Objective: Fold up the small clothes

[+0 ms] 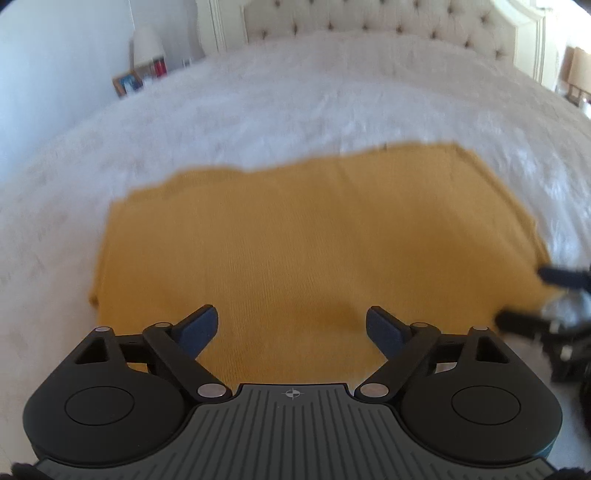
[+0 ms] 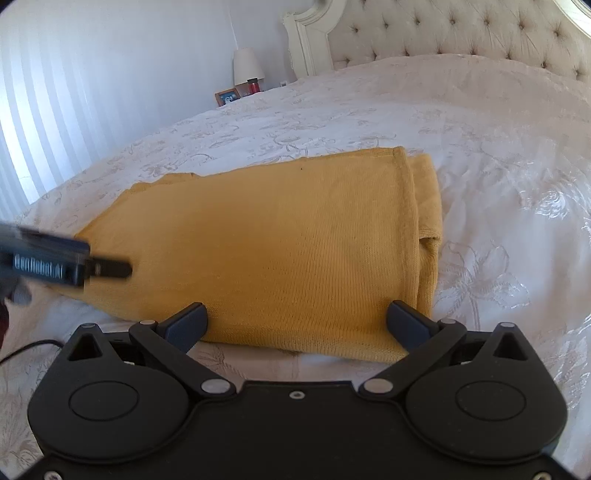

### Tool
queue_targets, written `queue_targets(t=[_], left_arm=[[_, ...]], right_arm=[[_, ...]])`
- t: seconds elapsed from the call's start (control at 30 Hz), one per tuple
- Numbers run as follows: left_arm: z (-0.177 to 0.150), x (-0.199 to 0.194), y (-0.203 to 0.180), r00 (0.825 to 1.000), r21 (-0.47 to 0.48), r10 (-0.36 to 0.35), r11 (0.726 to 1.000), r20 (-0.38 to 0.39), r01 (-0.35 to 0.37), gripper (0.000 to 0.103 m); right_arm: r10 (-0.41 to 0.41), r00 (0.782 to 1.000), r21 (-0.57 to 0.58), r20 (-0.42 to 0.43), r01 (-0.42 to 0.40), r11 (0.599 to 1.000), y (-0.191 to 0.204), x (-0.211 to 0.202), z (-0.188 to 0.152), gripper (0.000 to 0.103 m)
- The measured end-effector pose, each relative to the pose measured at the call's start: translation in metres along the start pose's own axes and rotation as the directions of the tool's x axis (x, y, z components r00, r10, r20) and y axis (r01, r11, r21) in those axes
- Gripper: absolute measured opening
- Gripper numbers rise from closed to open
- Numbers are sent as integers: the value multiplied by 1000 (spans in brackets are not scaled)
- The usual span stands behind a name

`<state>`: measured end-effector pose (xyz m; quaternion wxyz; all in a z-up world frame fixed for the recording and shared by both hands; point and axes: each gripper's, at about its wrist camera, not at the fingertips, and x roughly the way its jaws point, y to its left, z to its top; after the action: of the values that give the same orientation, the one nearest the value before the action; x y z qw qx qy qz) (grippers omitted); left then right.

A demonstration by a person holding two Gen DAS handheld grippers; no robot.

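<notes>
Soft daylight; left wrist view motion-blurred, right sharper, fisheye-bent edges.

Your left gripper (image 1: 291,325): jaws spread wide, nothing between them. Your right gripper (image 2: 297,321): same, jaws wide apart and empty. Both are level, pointing forward, side by side.

Left wrist view is taken from low above the near edge of the yellow knit garment (image 1: 310,251), facing along the bed (image 1: 258,110) toward the tufted headboard (image 1: 369,18); frame is blurred. Right wrist view is set just short of the garment's (image 2: 280,240) near edge, angled toward the headboard (image 2: 461,33) and bedside lamp (image 2: 246,66). Garment, bed, headboard and lamp (image 1: 147,46) are shared. Each tool is caught at the other view's edge: right tool (image 1: 524,299), left tool (image 2: 110,269).
</notes>
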<state>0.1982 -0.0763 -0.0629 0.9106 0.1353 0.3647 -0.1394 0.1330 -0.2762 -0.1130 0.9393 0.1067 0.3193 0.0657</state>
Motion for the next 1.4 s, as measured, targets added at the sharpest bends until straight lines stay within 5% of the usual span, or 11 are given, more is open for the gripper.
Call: queue_targets(t=[0.3,0.57,1.4], left_arm=[[60,53,2,999,-103,37,994,-36,-41,88],[65,98,8,990,-150,88,983,-113,-104,90],[62,91,-4,979,-100,124,985,-164,-141,92]], right_arm=[[-6,1000,-7,-8,6,1000,1,0,1,103],[-3,1000,-4,-8,3,1000,2,0,0,103],[-13,1000,-16,-8,13,1000,3,2,0,103]])
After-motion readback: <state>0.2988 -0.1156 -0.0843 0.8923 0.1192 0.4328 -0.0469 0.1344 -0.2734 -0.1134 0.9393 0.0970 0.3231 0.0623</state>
